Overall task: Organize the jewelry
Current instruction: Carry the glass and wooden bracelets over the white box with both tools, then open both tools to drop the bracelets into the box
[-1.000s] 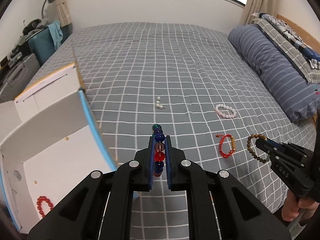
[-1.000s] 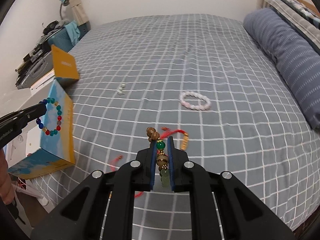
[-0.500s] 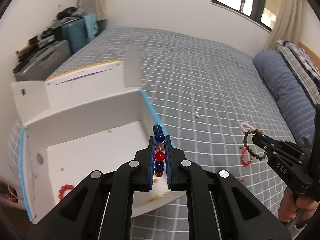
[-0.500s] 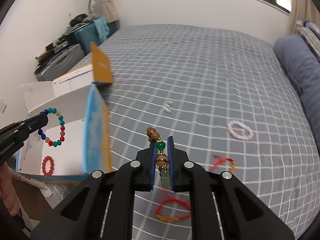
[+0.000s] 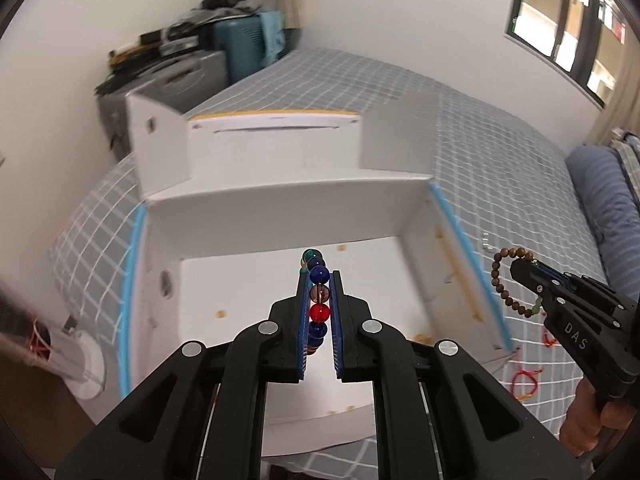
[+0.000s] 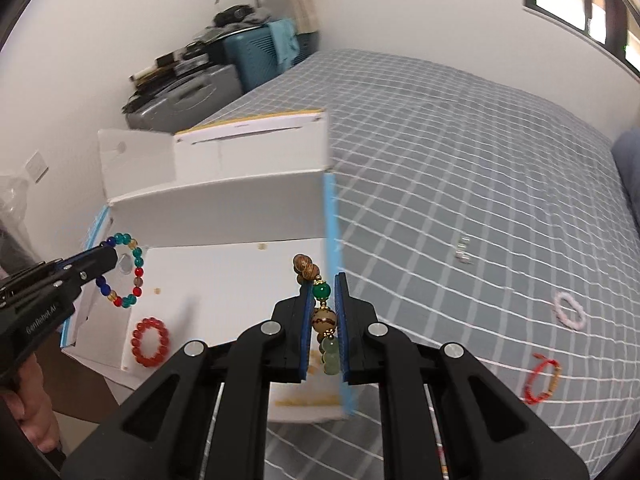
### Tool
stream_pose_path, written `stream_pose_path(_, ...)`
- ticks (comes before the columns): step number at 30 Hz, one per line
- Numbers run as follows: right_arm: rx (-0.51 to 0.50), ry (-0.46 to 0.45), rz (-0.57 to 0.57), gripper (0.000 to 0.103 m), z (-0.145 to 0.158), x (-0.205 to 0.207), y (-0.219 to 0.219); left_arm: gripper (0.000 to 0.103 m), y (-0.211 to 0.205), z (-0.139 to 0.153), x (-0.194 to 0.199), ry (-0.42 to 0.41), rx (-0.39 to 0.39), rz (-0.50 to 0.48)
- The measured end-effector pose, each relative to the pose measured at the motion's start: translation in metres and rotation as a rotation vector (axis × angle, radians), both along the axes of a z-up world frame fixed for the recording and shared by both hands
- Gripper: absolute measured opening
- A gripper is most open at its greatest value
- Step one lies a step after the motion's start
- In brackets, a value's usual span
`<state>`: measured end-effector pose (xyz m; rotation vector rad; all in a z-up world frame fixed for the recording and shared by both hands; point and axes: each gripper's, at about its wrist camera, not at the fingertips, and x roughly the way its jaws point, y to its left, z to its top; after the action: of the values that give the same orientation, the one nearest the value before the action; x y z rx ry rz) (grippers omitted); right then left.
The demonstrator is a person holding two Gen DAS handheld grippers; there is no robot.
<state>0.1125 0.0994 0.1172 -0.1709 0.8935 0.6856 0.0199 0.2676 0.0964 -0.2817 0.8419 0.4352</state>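
Now both grippers are clamping bracelets: left gripper [image 5: 319, 308] w/ colored bracelet [image 5: 319, 300] is hanging over the box [image 5: 280, 208]; right gripper [image 6: 323, 316], holding wood bracelet [image 6: 322, 312], is nearing its right wall.

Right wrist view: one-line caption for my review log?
Right gripper clamps a wooden bead bracelet beside the open white box holding a red bracelet.

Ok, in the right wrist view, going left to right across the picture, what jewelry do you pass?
Multicolored bead bracelet held by the left gripper → red bead bracelet lying in the white box → brown bead bracelet in the right gripper → small silver pieces → red cord bracelet → pink bead bracelet.
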Motion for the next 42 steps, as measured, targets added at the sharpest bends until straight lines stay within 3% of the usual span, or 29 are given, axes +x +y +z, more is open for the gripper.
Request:
stream_pose_path(10,-0.078,0.064,0.064,0.010,-0.045,-0.014,0.069,0.009,0.045,-0.037,-0.024,0.057,-0.024,0.099)
stream_pose_path(22,-0.123,0.143,0.048,0.010,-0.087,-0.002,0.082,0.009,0.066,-0.094,-0.024,0.126,-0.091,0.118)
stream_pose_path(33,-0.126,0.139,0.061,0.012,-0.088,-0.004,0.083,0.010,0.067,-0.094,-0.023,0.144,-0.075,0.126)
stream_pose_path(34,-0.125,0.135,0.059,0.019,-0.086,-0.004,0.083,0.011,0.066,-0.093,-0.023,0.143,-0.067,0.132)
stream_pose_path(35,-0.125,0.126,0.055,0.037,-0.083,-0.005,0.083,0.013,0.064,-0.090,-0.024,0.139,-0.060,0.135)
stream_pose_path(36,-0.116,0.102,0.046,0.045,-0.077,-0.007,0.080,0.017,0.063,-0.087,-0.024,0.134,-0.052,0.141)
stream_pose_path(38,-0.089,0.064,0.039,0.058,-0.067,-0.011,0.073,0.043,0.061,-0.082,-0.027,0.120,-0.046,0.160)
stream_pose_path(40,-0.062,0.053,0.036,0.074,-0.057,-0.013,0.065,0.051,0.054,-0.071,-0.030,0.091,-0.030,0.164)
stream_pose_path(42,-0.035,0.021,0.007,0.080,-0.044,-0.011,0.050,0.065,0.047,-0.063,-0.030,0.077,-0.022,0.158)
